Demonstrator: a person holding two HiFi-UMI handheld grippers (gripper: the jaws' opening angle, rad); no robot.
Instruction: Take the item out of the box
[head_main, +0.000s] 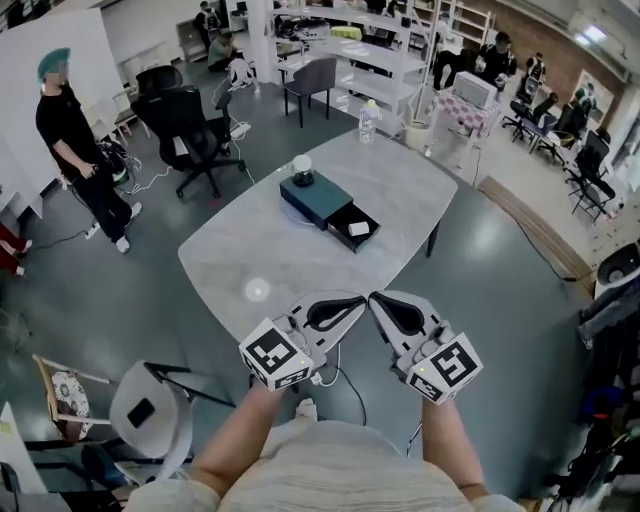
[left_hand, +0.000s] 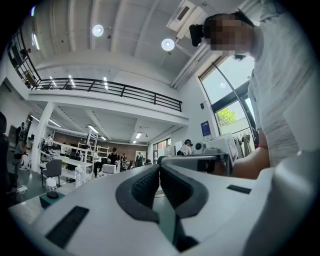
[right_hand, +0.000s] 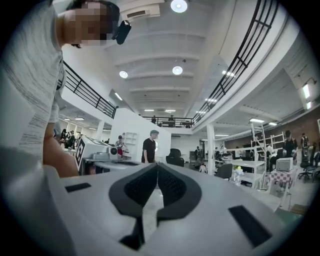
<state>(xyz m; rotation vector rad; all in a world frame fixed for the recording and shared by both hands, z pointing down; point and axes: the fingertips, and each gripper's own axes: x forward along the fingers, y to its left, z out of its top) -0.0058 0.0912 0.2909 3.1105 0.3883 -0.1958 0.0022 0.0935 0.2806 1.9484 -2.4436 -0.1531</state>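
A dark teal box (head_main: 313, 196) sits on the white table (head_main: 250, 255) with its black drawer (head_main: 351, 224) pulled out toward me. A small white item (head_main: 359, 229) lies in the drawer. A white ball on a dark base (head_main: 302, 168) stands on the box lid. Both grippers hover at the table's near edge, well short of the box, tips angled toward each other. The left gripper (head_main: 361, 298) is shut with nothing in it, its pads meeting in its own view (left_hand: 160, 170). The right gripper (head_main: 374, 297) is likewise shut and empty (right_hand: 157, 169).
A water bottle (head_main: 367, 121) stands at the table's far end. Black office chairs (head_main: 185, 130) and a person in black (head_main: 75, 150) are off to the left. A round stool (head_main: 150, 410) stands by my left side. Shelving and desks fill the background.
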